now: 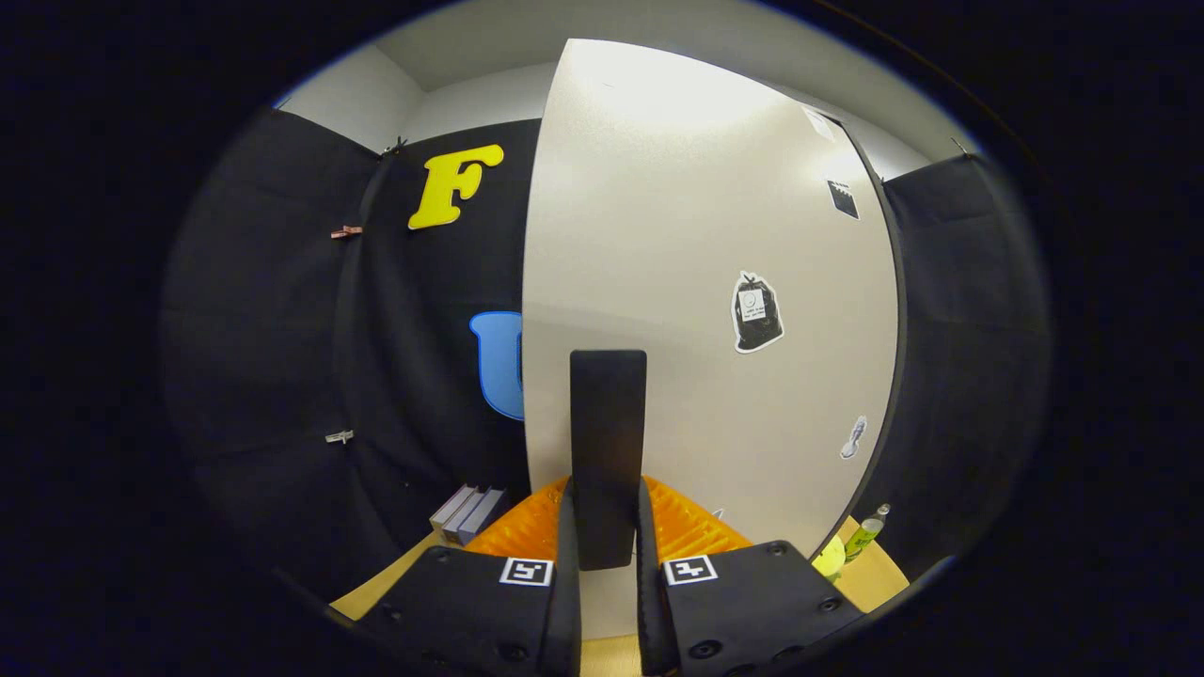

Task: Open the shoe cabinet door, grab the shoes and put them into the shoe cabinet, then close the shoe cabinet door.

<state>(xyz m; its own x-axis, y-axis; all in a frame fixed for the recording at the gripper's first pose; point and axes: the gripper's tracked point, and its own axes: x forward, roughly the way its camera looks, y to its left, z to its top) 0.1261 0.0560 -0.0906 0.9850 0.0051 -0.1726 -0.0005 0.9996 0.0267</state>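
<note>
Claw (608, 536) clamped on dark door handle (608, 442)

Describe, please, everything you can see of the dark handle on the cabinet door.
The handle is a dark, flat, matte, upright bar, standing on the pale cabinet door near its left edge. It looks like plastic or painted metal. The gripper holds it: its lower part lies between the two fingers, which seem to press on its two sides, while its upper part rises beyond the fingertips.

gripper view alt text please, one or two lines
The gripper is shut on the tall black handle of the white shoe cabinet door, one finger on each side. Stickers dot the door; black cloth walls stand behind.
</note>
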